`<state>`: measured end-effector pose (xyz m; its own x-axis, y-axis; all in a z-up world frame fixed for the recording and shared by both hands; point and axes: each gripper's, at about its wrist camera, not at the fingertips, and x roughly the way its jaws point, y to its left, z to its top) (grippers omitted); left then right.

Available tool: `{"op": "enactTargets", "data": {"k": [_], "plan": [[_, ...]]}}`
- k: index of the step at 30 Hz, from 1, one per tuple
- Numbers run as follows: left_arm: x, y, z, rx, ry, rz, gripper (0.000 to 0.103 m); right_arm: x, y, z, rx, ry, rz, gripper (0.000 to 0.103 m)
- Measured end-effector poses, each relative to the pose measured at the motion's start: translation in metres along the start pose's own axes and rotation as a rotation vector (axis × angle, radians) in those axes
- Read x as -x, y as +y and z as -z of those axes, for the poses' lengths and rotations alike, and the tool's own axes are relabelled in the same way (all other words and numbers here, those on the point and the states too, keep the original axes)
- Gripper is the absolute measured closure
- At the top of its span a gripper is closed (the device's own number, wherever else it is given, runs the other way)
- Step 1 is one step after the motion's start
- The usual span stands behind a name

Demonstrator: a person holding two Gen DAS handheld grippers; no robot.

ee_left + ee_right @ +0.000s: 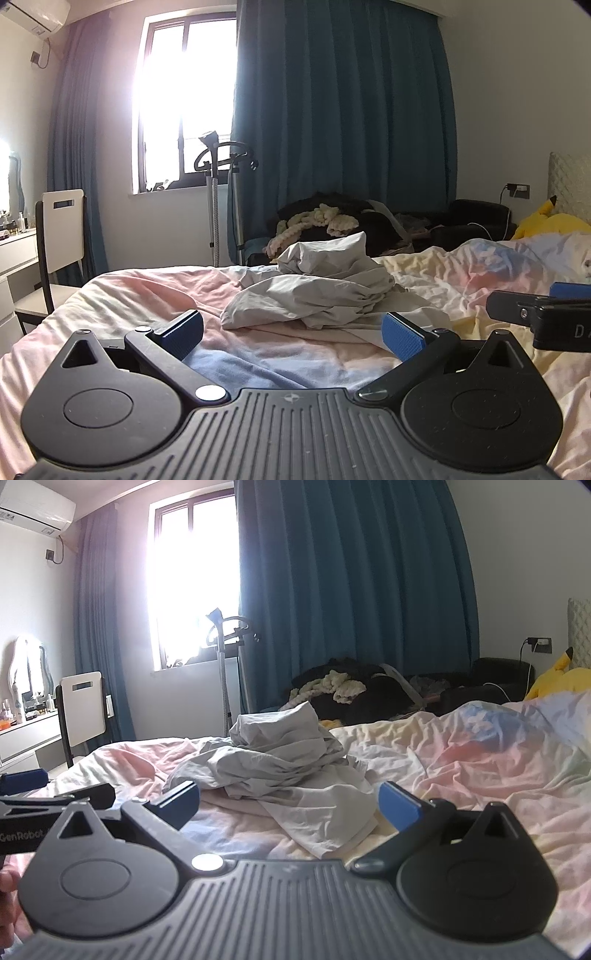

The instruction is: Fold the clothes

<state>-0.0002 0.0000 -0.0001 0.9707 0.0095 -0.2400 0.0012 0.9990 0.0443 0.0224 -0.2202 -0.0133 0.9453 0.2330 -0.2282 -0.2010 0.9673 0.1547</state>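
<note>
A crumpled light grey garment (314,288) lies in a heap on the bed (129,295), ahead of both grippers; it also shows in the right wrist view (280,768). My left gripper (291,338) is open and empty, its blue pads just short of the heap's near edge. My right gripper (288,806) is open and empty, with a flat part of the garment reaching between its fingers. The right gripper shows at the right edge of the left wrist view (543,310). The left gripper shows at the left edge of the right wrist view (48,794).
The bed has a rumpled pastel pink, yellow and blue sheet (480,760). A dark clothes pile (332,221) lies beyond the bed. A yellow plush toy (554,221) sits at the headboard. A garment steamer stand (216,177), a white chair (59,236) and blue curtains (332,110) stand behind.
</note>
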Motion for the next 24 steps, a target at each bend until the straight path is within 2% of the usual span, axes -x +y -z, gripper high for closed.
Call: {"op": "enactTargets", "data": {"k": [24], "plan": [[0.0028,-0.001,0.0,-0.021,-0.004,0.008,0.0,0.0028,0.0,0.0009,-0.007,0.0,0.003,0.0]]}}
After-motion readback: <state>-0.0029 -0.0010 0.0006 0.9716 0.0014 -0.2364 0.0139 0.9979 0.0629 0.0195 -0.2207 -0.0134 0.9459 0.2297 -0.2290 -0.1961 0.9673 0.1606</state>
